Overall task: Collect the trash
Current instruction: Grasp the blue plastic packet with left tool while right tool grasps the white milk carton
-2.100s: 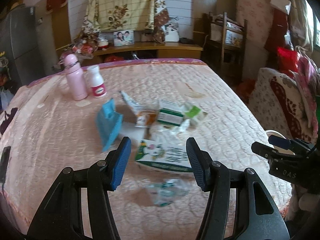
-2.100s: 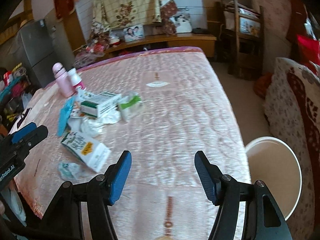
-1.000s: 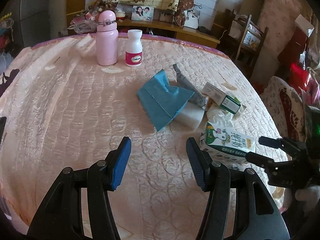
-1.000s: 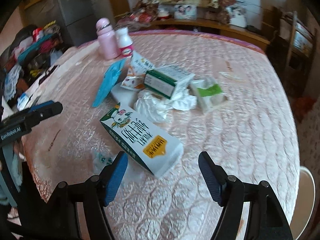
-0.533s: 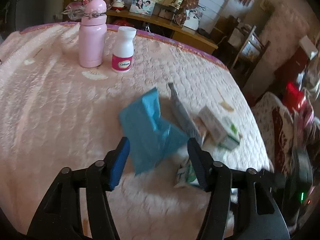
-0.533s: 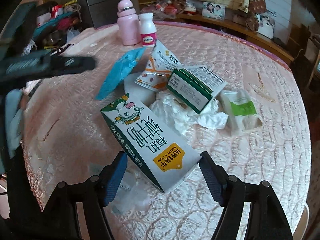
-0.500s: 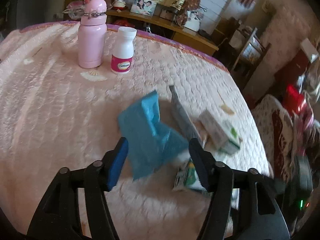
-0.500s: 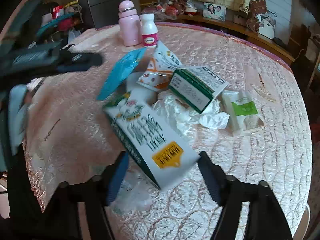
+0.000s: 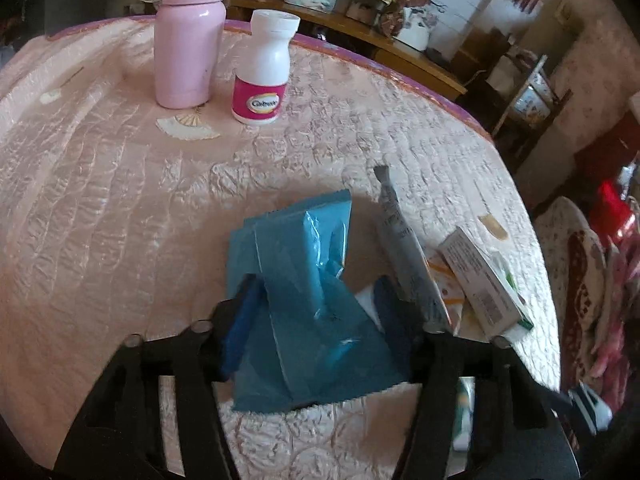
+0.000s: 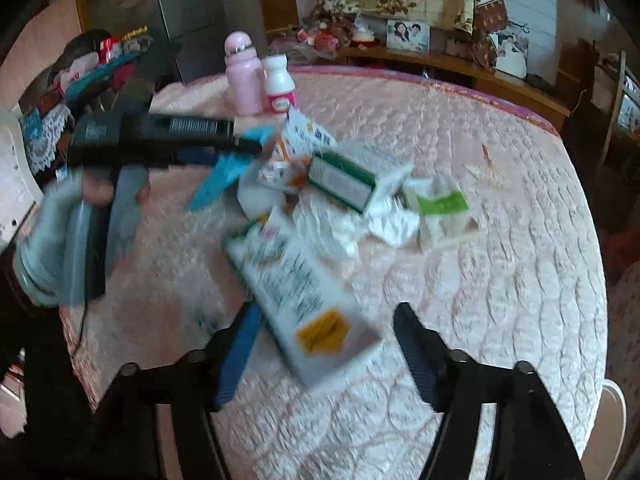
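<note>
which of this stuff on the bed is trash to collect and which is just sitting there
Trash to collect:
- blue wrapper, between the closing left gripper fingers
- milk carton, at the opening right gripper
- green and white box
- crumpled tissue
- orange snack packet

Just sitting there:
- pink flask
- white pill bottle
- framed photo

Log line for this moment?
left tool: closing around blue wrapper | right tool: opening, milk carton between fingers | both items on bed
</note>
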Demonstrator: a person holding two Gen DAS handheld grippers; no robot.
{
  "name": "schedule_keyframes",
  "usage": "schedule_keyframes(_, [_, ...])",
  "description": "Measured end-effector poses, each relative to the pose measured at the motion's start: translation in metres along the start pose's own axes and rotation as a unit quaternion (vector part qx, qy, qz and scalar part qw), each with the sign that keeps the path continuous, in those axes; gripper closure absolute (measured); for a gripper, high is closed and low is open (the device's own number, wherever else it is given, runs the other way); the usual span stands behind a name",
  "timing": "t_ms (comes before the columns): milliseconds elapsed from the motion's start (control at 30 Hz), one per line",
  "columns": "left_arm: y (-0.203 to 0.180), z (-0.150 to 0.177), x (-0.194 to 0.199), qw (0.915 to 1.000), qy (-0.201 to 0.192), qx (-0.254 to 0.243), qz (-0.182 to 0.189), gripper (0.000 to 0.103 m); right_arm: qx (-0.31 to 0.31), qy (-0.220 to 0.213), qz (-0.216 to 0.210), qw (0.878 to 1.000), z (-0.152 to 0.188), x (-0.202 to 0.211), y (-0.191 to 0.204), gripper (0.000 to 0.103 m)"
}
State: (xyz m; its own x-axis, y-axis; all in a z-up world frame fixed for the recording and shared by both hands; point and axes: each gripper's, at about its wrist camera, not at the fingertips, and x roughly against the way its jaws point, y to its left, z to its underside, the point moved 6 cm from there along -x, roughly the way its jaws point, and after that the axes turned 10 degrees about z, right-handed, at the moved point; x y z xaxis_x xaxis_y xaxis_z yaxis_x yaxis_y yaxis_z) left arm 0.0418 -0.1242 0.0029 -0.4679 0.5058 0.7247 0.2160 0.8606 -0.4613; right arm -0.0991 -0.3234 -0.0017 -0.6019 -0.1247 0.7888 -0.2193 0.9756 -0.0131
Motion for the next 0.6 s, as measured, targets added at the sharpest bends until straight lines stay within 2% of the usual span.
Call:
schedule_keyframes(100, [0.002,0.006,0.010,0.9999,0.006,0.000,0.009,0.061,0.018,0.007,-0.001,1.000,-0.010,-0.015,0.010,0.032])
schedule_keyframes(167, [0.009,0.012,0.020,0.9999,0.007,0.005,0.011,0.062,0.029,0.017,-0.003,0.999,-0.009,-0.021,0.018,0.032])
schedule_keyframes(233, [0.012,0.017,0.030,0.9999,0.006,0.008,0.011,0.069,0.037,0.025,-0.001,0.999,-0.007,-0.028,0.024,0.033])
schedule_keyframes(267, [0.013,0.020,0.036,0.9999,0.004,0.006,0.010,0.069,0.039,0.021,0.004,0.999,-0.007,-0.028,0.025,0.034])
schedule_keyframes(367, [0.006,0.029,0.051,0.9999,-0.004,-0.007,0.009,0.069,0.019,0.015,0.003,1.000,-0.004,-0.020,0.023,0.046])
schedule_keyframes(433, [-0.004,0.036,0.062,0.9996,-0.009,-0.018,0.019,0.069,-0.001,0.007,-0.003,1.000,0.000,-0.011,0.018,0.048])
schedule_keyframes(600, [-0.038,0.053,0.079,0.9977,-0.022,-0.057,0.029,0.069,-0.041,-0.015,0.015,0.999,0.009,0.017,-0.002,0.051])
